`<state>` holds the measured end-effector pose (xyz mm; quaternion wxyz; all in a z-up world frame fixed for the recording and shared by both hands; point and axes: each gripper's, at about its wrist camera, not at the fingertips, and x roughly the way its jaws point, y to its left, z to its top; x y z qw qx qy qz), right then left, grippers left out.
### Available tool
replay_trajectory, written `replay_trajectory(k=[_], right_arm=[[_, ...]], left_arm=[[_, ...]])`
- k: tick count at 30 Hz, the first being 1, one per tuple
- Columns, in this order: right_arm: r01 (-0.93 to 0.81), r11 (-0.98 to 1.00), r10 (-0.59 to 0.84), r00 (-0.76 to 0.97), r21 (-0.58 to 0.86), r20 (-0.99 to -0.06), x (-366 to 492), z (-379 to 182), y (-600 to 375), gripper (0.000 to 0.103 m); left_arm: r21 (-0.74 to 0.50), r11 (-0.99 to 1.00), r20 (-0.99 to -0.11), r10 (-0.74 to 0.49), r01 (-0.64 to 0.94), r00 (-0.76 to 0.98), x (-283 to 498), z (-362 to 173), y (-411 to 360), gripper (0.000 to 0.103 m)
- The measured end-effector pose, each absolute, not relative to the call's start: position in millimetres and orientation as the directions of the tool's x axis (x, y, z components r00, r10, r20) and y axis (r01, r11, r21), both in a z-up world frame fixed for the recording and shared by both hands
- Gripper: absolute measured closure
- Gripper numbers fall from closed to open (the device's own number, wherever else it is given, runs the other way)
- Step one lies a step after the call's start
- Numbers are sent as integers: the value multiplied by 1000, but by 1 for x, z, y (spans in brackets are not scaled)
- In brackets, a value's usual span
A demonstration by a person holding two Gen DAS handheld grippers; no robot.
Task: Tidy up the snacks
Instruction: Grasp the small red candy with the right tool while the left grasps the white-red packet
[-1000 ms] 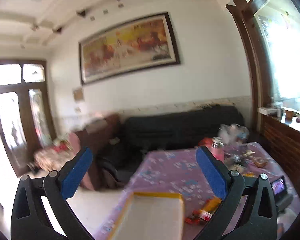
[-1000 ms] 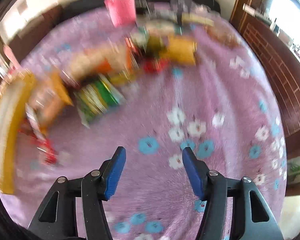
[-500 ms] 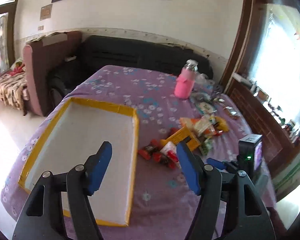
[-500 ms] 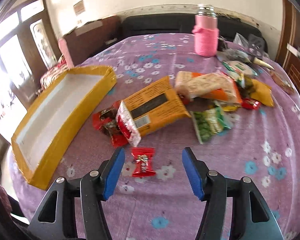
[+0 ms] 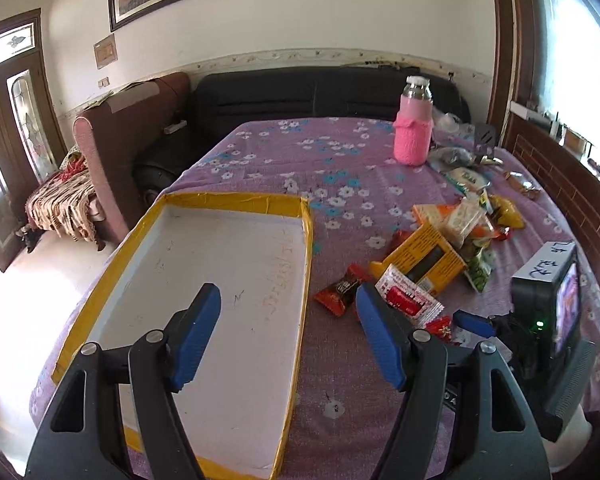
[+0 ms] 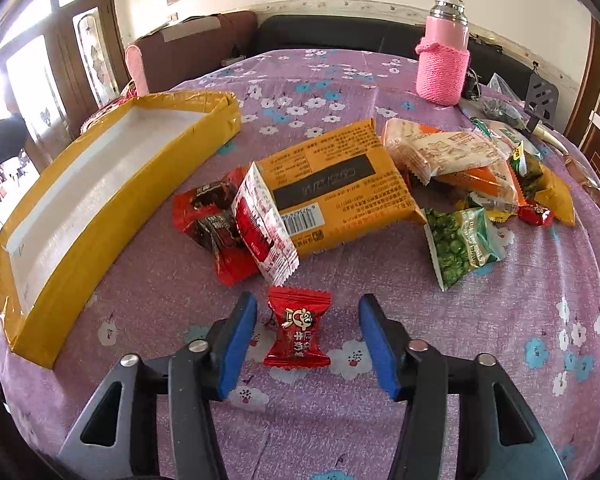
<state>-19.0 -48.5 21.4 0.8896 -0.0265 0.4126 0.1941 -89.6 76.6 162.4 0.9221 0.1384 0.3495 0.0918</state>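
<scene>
Red candy [image 6: 298, 327]: low centre, between the spread fingers of right gripper [image 6: 307, 338], untouched
Long axis: up-down in frame
Left gripper [image 5: 288, 338]: agape, empty

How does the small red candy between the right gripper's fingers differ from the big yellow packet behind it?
The red candy is a small twist-end wrapper; the yellow packet is a much larger flat rectangular pack. The candy lies alone on the cloth, framed by the open right gripper; the packet sits in the snack pile with a red-and-white sachet leaning on it. Neither is in the tray yet.
</scene>
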Motion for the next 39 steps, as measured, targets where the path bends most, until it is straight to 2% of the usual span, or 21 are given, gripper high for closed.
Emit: replay_trajectory(k=[3, 11, 18, 23, 29, 30, 31, 33, 39], right_arm=[[-369, 921, 332, 584, 122, -740, -20, 21, -49, 72], [-331, 922, 368, 584, 202, -724, -18, 25, -73, 73], [-215, 930, 366, 619, 298, -695, -15, 29, -122, 73], [-174, 929, 361, 620, 327, -696, -10, 29, -135, 73], [-137, 923, 364, 613, 359, -702, -5, 25, -145, 73], [-129, 921, 367, 607, 368, -705, -4, 24, -147, 73], [-120, 918, 370, 602, 378, -707, -3, 22, -149, 72], [-109, 914, 374, 597, 390, -710, -2, 21, -152, 72], [-109, 915, 373, 594, 388, -713, -2, 20, -150, 72]], left_arm=[[290, 954, -632, 251, -76, 733, -88, 157, 85, 32], [221, 974, -661, 191, -55, 726, -86, 148, 98, 30], [156, 986, -738, 75, 62, 670, -66, 121, 82, 30], [156, 973, -771, 11, 172, 637, -36, 105, 51, 30], [205, 953, -816, 39, 225, 576, 6, 70, 33, 30], [186, 953, -828, 22, 237, 560, 8, 64, 33, 33], [147, 954, -836, -21, 260, 548, 6, 64, 32, 49], [80, 943, -837, -113, 323, 536, -2, 70, 27, 58], [118, 918, -817, -127, 379, 563, -7, 76, 14, 57]])
